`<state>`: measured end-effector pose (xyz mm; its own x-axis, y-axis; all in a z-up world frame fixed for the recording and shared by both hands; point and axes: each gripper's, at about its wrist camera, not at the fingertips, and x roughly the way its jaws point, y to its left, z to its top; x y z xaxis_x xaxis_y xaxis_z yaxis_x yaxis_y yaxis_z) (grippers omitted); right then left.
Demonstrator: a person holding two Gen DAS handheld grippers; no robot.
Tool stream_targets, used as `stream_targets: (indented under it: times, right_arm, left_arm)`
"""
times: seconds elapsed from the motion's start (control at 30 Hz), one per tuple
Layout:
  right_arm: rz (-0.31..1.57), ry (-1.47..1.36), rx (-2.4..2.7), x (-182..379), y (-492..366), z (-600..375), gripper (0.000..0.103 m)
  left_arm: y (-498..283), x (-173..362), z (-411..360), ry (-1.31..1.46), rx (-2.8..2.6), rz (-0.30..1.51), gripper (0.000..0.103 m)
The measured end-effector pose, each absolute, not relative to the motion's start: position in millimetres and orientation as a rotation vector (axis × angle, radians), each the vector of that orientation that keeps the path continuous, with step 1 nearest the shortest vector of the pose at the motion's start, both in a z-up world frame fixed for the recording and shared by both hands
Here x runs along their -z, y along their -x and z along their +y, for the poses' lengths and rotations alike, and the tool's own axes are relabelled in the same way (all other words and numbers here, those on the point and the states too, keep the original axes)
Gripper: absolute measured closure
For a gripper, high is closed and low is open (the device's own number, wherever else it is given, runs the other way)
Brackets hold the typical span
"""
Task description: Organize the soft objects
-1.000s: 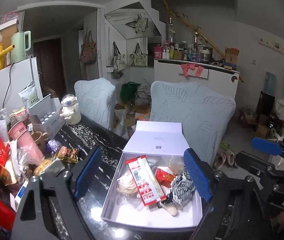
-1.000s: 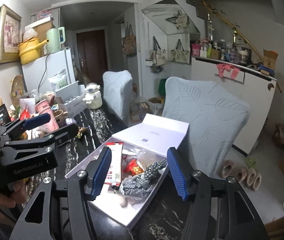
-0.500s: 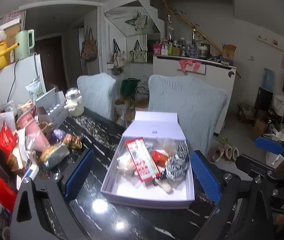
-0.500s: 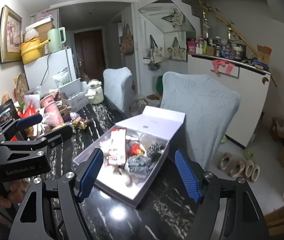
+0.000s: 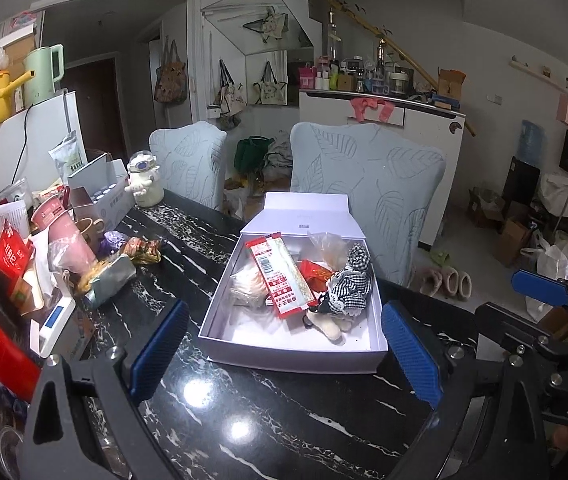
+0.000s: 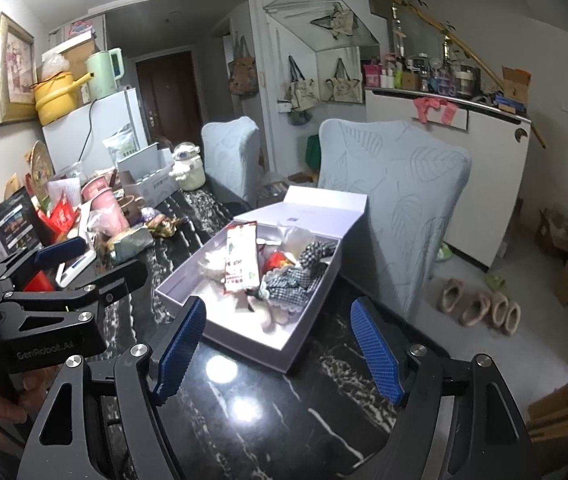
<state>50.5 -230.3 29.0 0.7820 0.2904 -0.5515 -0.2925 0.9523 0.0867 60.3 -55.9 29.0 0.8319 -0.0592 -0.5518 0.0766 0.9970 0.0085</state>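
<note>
This is looking like a home, a messy dining room. Two covered chairs are standing at a dark table. A white fridge is holding a kettle. Bags are hanging under the stairs, and slippers are lying on the floor.

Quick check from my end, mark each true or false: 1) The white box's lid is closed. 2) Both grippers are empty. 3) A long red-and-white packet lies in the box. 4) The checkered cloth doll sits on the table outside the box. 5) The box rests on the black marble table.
1) False. The white box stands open, its lid folded back.
2) True. The left gripper and right gripper are open, nothing between the fingers.
3) True. The red-and-white packet lies across the other contents.
4) False. The checkered cloth doll lies inside the box.
5) True. It sits on the black marble table.
</note>
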Motion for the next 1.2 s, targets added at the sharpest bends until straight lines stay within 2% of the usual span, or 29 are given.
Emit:
stream_targets:
  times: [1.2]
  right_arm:
    - [0.594, 0.012, -0.301, -27.5, -37.0, -233.4, 0.027]
  left_arm:
    - [-50.7, -36.5, -61.4, -0.027, 0.109, 0.567, 0.005]
